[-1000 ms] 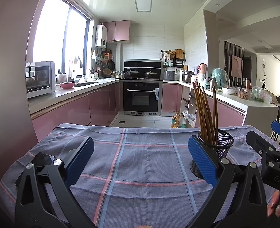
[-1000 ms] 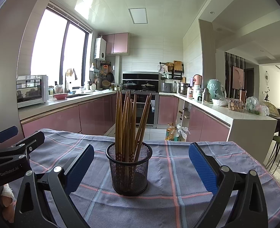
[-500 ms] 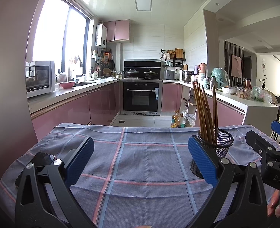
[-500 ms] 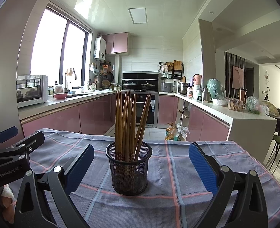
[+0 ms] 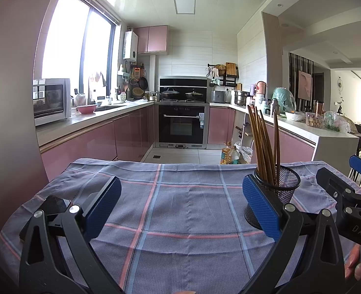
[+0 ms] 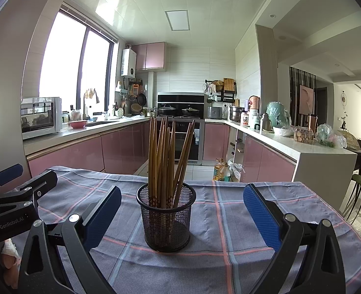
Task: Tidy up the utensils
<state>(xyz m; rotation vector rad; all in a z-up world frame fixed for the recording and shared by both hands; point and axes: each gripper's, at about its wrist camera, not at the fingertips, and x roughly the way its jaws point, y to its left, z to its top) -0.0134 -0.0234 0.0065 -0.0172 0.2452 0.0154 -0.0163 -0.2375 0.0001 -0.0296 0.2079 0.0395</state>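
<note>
A black mesh cup (image 6: pixel 166 218) stands upright on the plaid tablecloth (image 6: pixel 219 220), holding several brown chopsticks (image 6: pixel 167 161). My right gripper (image 6: pixel 182 210) is open, its blue pads either side of the cup and a little nearer than it, nothing between them. In the left wrist view the same mesh cup (image 5: pixel 282 191) with its chopsticks (image 5: pixel 262 142) sits just behind the right pad. My left gripper (image 5: pixel 180 205) is open over bare cloth. The other gripper's black body (image 5: pixel 347 205) shows at the right edge.
A dark phone (image 5: pixel 50 208) lies on the cloth behind my left gripper's left finger. A person's fingers (image 5: pixel 354 262) show low on the right. Beyond the table's far edge lie pink cabinets (image 5: pixel 94 144), an oven (image 5: pixel 183 127) and a counter (image 6: pixel 303 147).
</note>
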